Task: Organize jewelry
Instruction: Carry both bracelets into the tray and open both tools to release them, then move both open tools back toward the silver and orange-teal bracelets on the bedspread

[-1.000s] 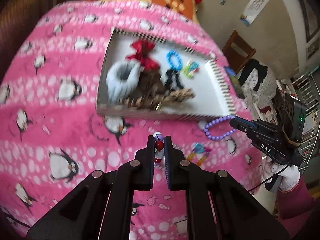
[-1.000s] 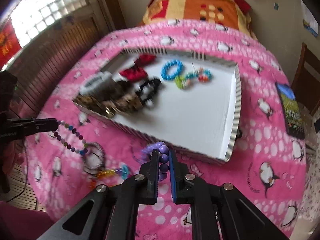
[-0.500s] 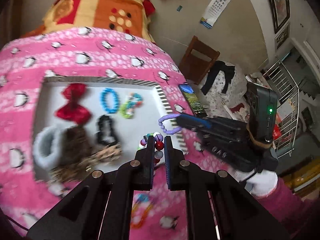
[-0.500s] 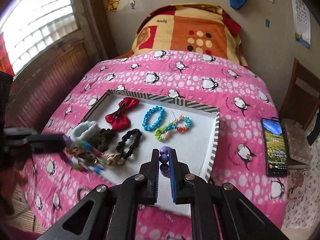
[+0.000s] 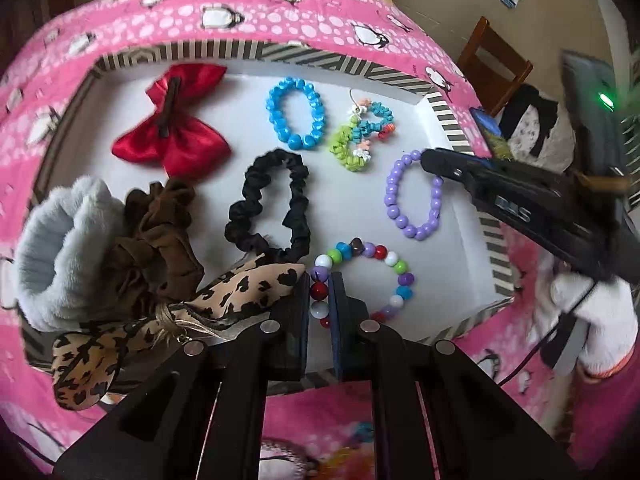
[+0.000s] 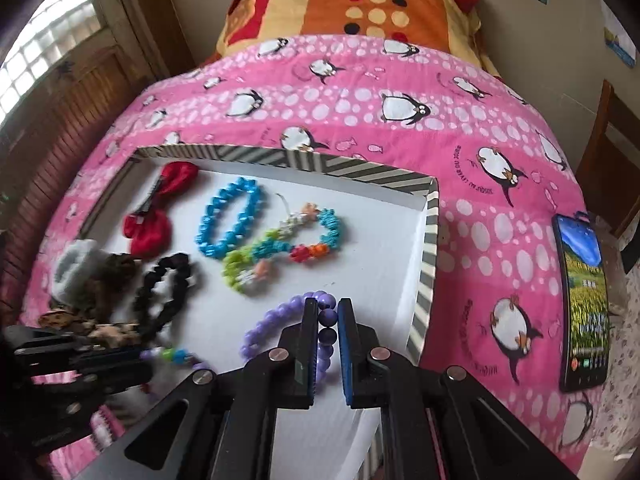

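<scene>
1. Pink penguin-print bedspread [image 6: 400, 120] under everything, and on it sits the white tray [image 5: 360, 68] with its striped rim.
2. Left gripper [image 5: 320, 292] is clamped tight on the multicoloured bead bracelet [image 5: 394, 268], a red bead pinched between the pads, the loop lying over the tray's near right part.
3. Right gripper [image 6: 328, 316] is squeezed onto the purple bead bracelet [image 5: 394, 204], its loop hanging over the tray floor near the right wall.
4. Already in the tray: red bow [image 5: 172, 128], blue bracelet [image 5: 296, 114], green-and-teal bracelet [image 5: 360, 132], black scrunchie [image 5: 272, 208].
5. At the left end, grey fluffy scrunchie [image 5: 60, 248], brown scrunchie [image 5: 156, 240] and leopard-print bow [image 5: 160, 320] bunched together.
6. A phone [image 6: 584, 292] lies off to the right.
</scene>
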`<state>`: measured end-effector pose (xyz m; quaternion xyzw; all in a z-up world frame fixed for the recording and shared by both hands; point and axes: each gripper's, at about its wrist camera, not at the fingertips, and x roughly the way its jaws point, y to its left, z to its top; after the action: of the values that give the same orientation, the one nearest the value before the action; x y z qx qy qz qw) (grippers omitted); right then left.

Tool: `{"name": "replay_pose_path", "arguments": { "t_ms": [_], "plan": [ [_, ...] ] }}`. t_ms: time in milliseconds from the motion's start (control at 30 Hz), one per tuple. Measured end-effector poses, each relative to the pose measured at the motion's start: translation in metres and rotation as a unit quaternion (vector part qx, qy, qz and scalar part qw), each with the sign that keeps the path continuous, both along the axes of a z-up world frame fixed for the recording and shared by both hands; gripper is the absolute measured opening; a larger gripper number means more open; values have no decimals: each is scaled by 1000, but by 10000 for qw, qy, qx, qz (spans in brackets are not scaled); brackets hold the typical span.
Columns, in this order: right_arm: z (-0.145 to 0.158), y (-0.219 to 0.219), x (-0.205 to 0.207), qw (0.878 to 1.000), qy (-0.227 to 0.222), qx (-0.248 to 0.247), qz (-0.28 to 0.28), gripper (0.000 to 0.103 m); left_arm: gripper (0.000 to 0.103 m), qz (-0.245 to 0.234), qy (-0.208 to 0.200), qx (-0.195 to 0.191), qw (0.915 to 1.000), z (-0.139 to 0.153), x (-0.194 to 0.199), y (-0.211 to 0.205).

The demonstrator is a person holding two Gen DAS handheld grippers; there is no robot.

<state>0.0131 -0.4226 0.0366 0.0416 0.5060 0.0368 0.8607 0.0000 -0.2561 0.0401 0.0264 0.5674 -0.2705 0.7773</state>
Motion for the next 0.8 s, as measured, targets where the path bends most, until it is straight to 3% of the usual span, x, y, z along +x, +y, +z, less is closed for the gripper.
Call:
{"name": "replay_pose_path", "arguments": {
  "t_ms": [267, 367, 433, 500, 667, 800],
  "plan": [
    [-14, 8, 15, 9998, 22, -203, 53, 10, 8, 16, -397, 356, 9986, 5, -7, -6],
    [-10, 9, 9, 9999, 26, -134, 14, 26, 10, 21, -518, 494, 9974, 7, -8, -9],
    [-1, 8, 1, 9999, -93, -39, -40, 29, 17, -4, -599, 599, 9964, 9, -11, -10],
    [9, 7, -9, 9997, -201, 42, -120, 29, 47, 6, -682, 623, 9957, 13, -14, -9],
    [34, 7, -40, 9984, -447, 172, -299, 37, 51, 60, -1063, 683, 9920, 28, -28, -2],
    [48, 10, -67, 9973, -557, 232, -411, 39, 51, 96, -1126, 706, 9911, 34, -38, 9]
  ]
}}
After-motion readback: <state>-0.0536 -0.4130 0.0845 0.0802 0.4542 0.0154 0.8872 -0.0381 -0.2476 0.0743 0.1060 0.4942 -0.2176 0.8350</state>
